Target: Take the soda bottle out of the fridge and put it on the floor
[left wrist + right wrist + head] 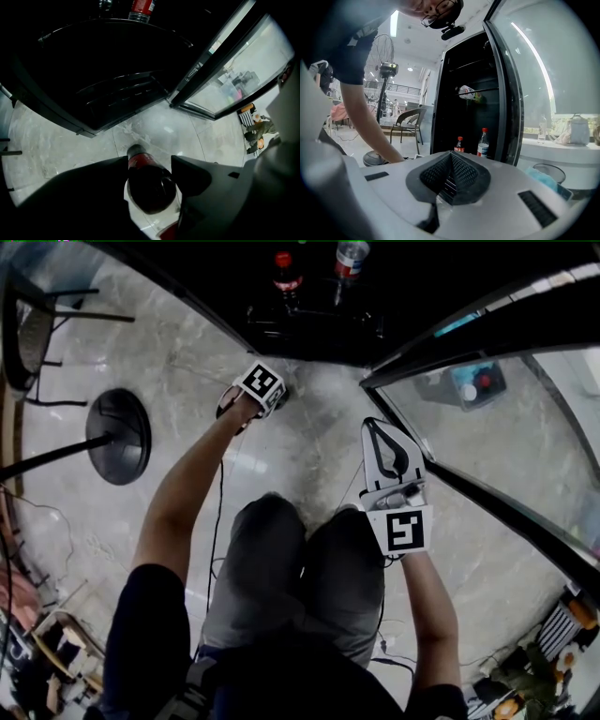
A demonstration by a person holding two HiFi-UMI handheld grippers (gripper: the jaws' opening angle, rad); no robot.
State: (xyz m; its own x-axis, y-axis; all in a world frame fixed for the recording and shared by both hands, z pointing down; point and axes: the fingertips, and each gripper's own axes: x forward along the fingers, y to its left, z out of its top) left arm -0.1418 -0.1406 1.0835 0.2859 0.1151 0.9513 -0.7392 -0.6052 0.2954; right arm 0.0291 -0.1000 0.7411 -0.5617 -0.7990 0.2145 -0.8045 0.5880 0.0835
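Observation:
A dark cola soda bottle (149,185) with a red label stands on the pale marble floor (154,126) just in front of the open fridge (103,70). I look down on its cap. My left gripper (150,161) points steeply down around the bottle, one jaw on each side; slivers of floor show between the jaws and the bottle's body, so it is open. In the head view the left gripper (251,401) is low by the fridge sill and its marker cube hides the bottle. My right gripper (376,427) hangs shut and empty over the floor, and the right gripper (451,155) faces the fridge.
Two more bottles stay in the fridge: a cola bottle (285,277) and a clear bottle (351,259). The glass fridge door (497,437) stands open on the right. A fan's round base (119,435) and a chair (37,329) are at the left. Cables lie on the floor.

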